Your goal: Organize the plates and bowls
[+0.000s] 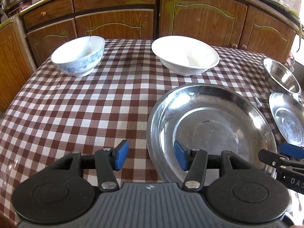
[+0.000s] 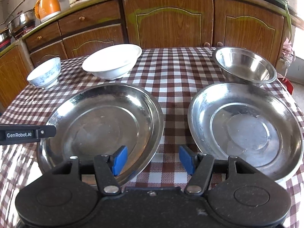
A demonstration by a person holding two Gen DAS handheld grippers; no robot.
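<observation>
Left wrist view: the left tongs (image 1: 151,156) hang parted and empty over the near-left rim of the large steel plate (image 1: 210,125), one blue pad outside the rim, one above the dish, a stance that looks set for pinching that edge. The blue-patterned bowl (image 1: 78,57) and white bowl (image 1: 185,55) sit well apart at the far side of the checked counter (image 1: 76,114), leaving broad bare cloth between.

Right wrist view: the right tongs (image 2: 152,160) gape, holding nothing, above the strip of cloth between the large plate and a second steel plate (image 2: 245,131). A steel bowl (image 2: 245,66) stands just behind it, near the counter's right edge, where room is tightest.
</observation>
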